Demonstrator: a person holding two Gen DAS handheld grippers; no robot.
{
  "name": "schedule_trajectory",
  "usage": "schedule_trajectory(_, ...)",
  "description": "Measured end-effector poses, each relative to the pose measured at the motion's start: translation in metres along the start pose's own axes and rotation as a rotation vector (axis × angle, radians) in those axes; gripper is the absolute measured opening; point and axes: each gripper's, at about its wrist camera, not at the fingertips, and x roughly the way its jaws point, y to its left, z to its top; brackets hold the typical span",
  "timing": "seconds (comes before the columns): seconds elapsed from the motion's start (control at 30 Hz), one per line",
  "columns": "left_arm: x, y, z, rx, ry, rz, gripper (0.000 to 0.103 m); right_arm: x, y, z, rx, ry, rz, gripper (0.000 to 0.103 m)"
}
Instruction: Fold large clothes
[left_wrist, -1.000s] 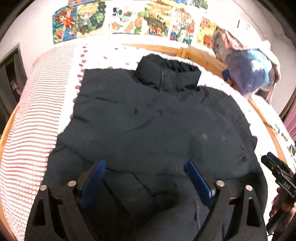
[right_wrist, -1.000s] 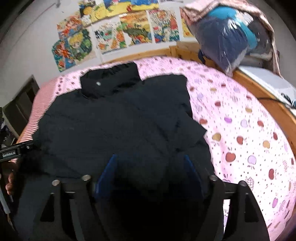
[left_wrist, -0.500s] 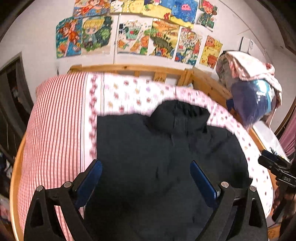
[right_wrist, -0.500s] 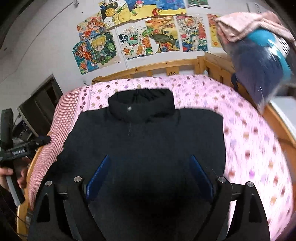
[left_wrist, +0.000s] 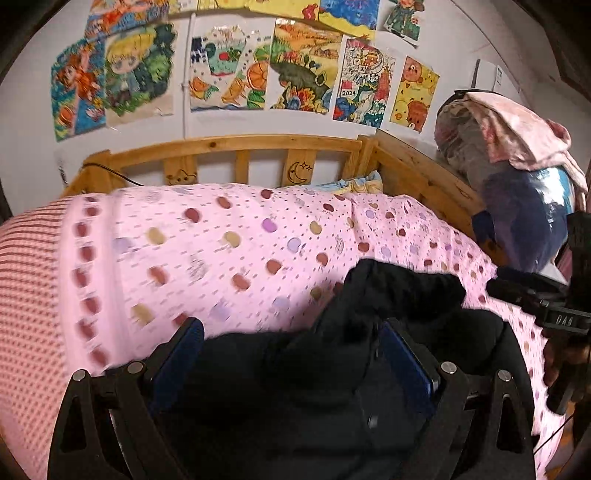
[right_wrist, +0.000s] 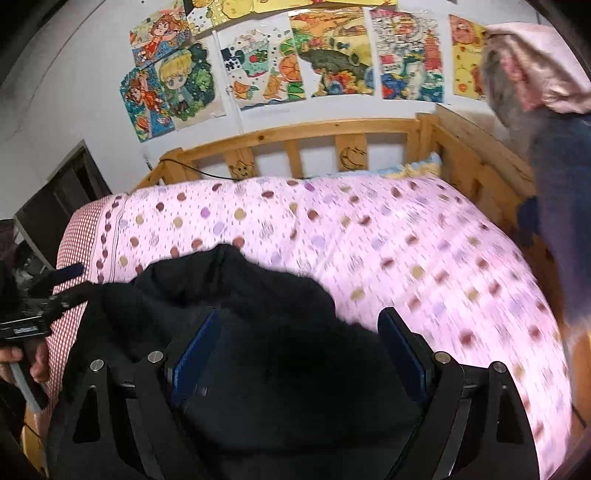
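Observation:
A black padded jacket (left_wrist: 295, 387) lies flat on the pink spotted quilt (left_wrist: 240, 251), its stand-up collar (left_wrist: 399, 284) toward the headboard. My left gripper (left_wrist: 291, 332) hovers open over the jacket's upper left part, nothing pinched between its blue pads. In the right wrist view the jacket (right_wrist: 280, 332) fills the lower middle, collar (right_wrist: 221, 266) at upper left. My right gripper (right_wrist: 299, 321) is open over the jacket's right shoulder area, its pads clear of the cloth. Each gripper shows at the other view's edge: the right gripper (left_wrist: 546, 314), the left gripper (right_wrist: 37, 306).
A wooden headboard (left_wrist: 221, 147) and side rail close the bed's far end and right side. A bagged bundle of bedding (left_wrist: 517, 206) stands on the right rail. A red-striped sheet (left_wrist: 26, 277) covers the bed's left edge. Drawings hang on the wall.
Both grippers travelled along the jacket from its hem toward the collar. The jacket dropped low in both views and the headboard came into sight. Both sets of fingers stayed wide apart.

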Motion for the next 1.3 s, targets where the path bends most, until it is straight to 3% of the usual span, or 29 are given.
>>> schedule_trajectory(0.17,0.039,-0.01,0.003,0.012,0.053,-0.016,0.066,0.048,-0.002,0.014,-0.033,0.032,0.02,0.082)
schedule_trajectory(0.23,0.046,-0.013,0.003,0.016,0.058,-0.015,0.046,0.066,-0.002,0.013,-0.031,0.052,0.013,0.07)
schedule_trajectory(0.27,0.046,-0.013,0.003,0.012,0.047,-0.031,0.039,0.07,-0.003,0.014,-0.025,0.056,0.014,0.054)
schedule_trajectory(0.3,0.046,-0.012,0.002,0.006,0.041,-0.042,0.023,0.074,-0.004,0.013,-0.014,0.053,0.018,0.041)
schedule_trajectory(0.33,0.045,-0.011,0.001,-0.003,0.035,-0.064,0.01,0.077,-0.003,0.01,-0.002,0.046,0.017,0.035)
schedule_trajectory(0.4,0.04,-0.012,-0.002,0.0,0.022,-0.076,0.007,0.077,-0.006,0.007,0.005,0.03,0.009,0.021)
schedule_trajectory(0.5,0.025,-0.015,-0.009,0.052,0.013,-0.081,0.006,0.066,-0.009,0.0,0.003,0.003,0.009,0.01)
schedule_trajectory(0.7,-0.013,-0.008,-0.036,0.158,0.034,-0.118,0.005,0.015,-0.01,-0.03,-0.076,-0.038,0.075,0.008)
schedule_trajectory(0.87,-0.018,-0.027,-0.078,0.247,0.167,-0.071,0.004,-0.011,0.002,-0.065,-0.223,0.009,0.08,0.008)
schedule_trajectory(1.1,0.025,-0.046,-0.112,0.334,0.352,-0.012,0.004,0.017,-0.004,-0.098,-0.233,0.189,0.064,0.007)
schedule_trajectory(1.2,0.038,-0.047,-0.117,0.356,0.382,0.008,0.004,0.035,-0.002,-0.11,-0.236,0.235,0.035,0.007)
schedule_trajectory(1.3,0.03,-0.044,-0.114,0.357,0.336,-0.01,0.006,0.039,-0.003,-0.11,-0.221,0.248,0.032,0.007)
